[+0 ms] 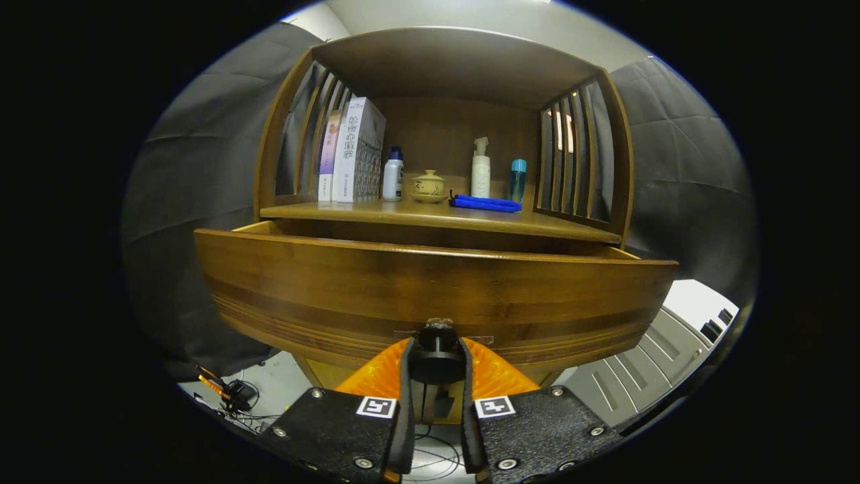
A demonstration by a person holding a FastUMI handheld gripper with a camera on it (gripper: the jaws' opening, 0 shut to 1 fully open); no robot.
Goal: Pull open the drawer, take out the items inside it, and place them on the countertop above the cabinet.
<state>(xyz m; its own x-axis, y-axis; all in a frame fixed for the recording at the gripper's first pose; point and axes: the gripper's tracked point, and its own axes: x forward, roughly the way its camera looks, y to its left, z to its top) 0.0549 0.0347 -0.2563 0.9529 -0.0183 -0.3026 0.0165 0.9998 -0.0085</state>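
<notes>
Drawer (430, 282), wooden, stood pulled out toward me below the countertop (437, 218); its front panel hid the interior, so contents could not be told. My gripper (437, 366) was pinched on the dark round knob (437, 363) at the panel's lower middle, both fingers pressing it. Countertop held two books (353, 151), white bottle (393, 175), small lidded pot (428, 186), pump bottle (480, 169), blue-capped bottle (517, 180), and blue cloth (485, 203).
</notes>
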